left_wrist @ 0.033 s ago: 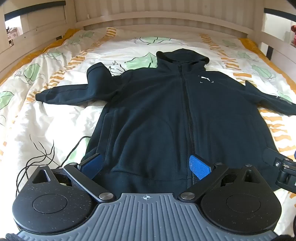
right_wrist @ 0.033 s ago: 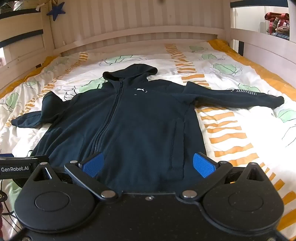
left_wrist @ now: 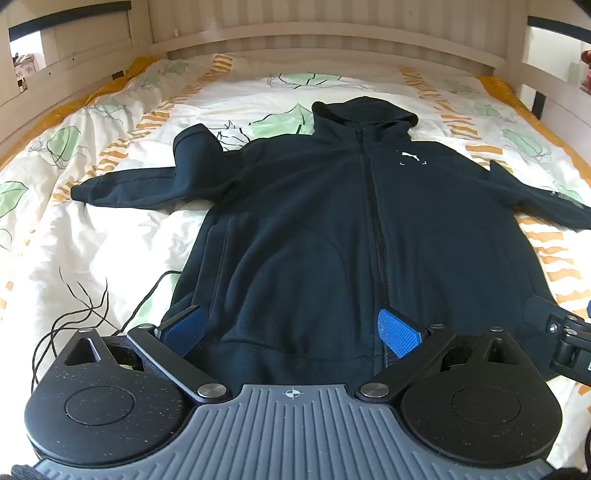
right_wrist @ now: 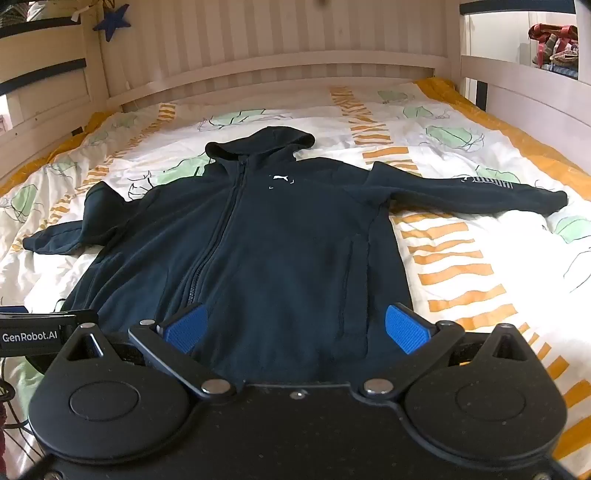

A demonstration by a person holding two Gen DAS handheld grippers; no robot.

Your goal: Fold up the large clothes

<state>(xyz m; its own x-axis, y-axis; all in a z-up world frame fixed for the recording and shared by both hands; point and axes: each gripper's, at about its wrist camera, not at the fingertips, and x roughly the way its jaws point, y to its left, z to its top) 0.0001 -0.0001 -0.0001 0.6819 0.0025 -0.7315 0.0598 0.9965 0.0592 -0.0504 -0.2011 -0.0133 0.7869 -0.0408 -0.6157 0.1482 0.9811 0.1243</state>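
On the bed, spread over a white duvet printed with green leaves and orange stripes, lies a dark navy zip-up hoodie, front side up with its zipper closed and its hood pointing toward the pale wooden headboard. Both sleeves reach out sideways: the one on the picture's left is bunched and humped near the shoulder, while the one on the right lies straighter and bears pale lettering along it. A small white logo marks the chest. Just above the hem hovers the left gripper, its blue-padded jaws spread wide with nothing pinched between them; the cloth merely lies beneath. Beside it the right gripper hangs over the hem's other half, jaws equally wide and holding nothing. A blue star hangs on the bed frame's left post, and thin black cables trail across the duvet near the left gripper.
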